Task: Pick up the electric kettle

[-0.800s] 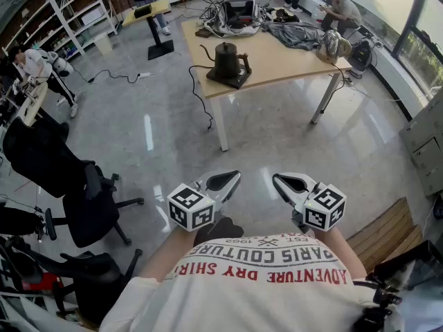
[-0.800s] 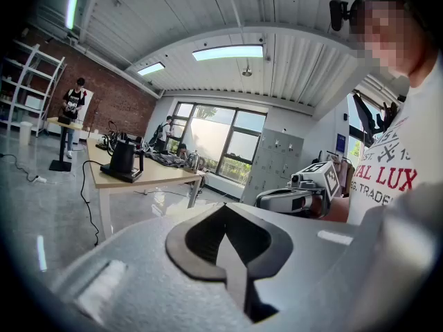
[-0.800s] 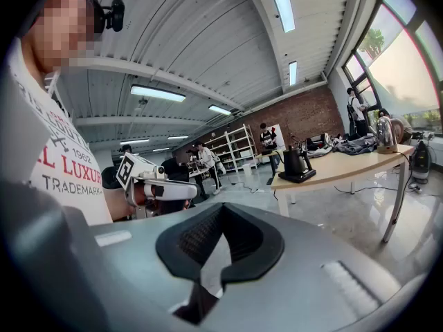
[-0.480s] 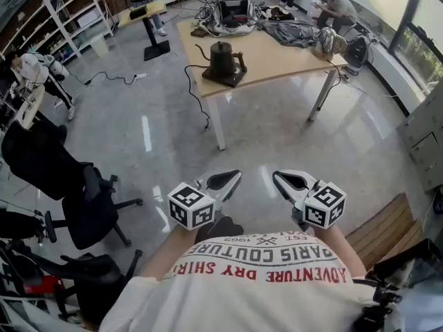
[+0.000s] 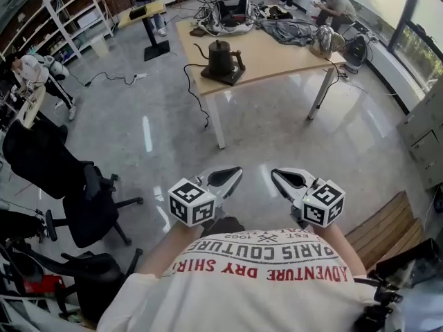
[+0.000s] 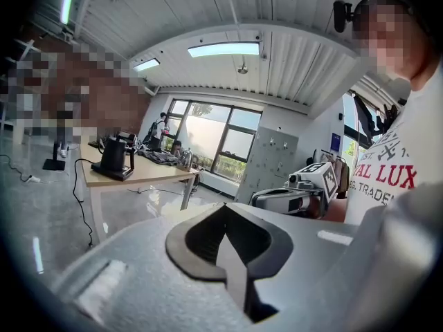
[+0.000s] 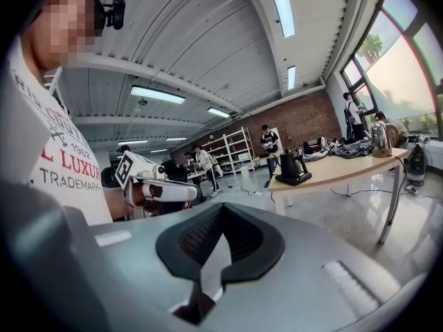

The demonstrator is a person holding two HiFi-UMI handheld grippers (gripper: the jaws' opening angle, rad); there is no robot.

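Electric kettle (image 5: 221,58) stands upright on its base near the left front corner of the wooden surface (image 5: 277,55). Left gripper (image 5: 227,178) and right gripper (image 5: 287,179) are side by side, well apart from the kettle. Jaws of both are fully closed and hold nothing.

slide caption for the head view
Left gripper and right gripper, both shut and empty, point toward the electric kettle on the far table.
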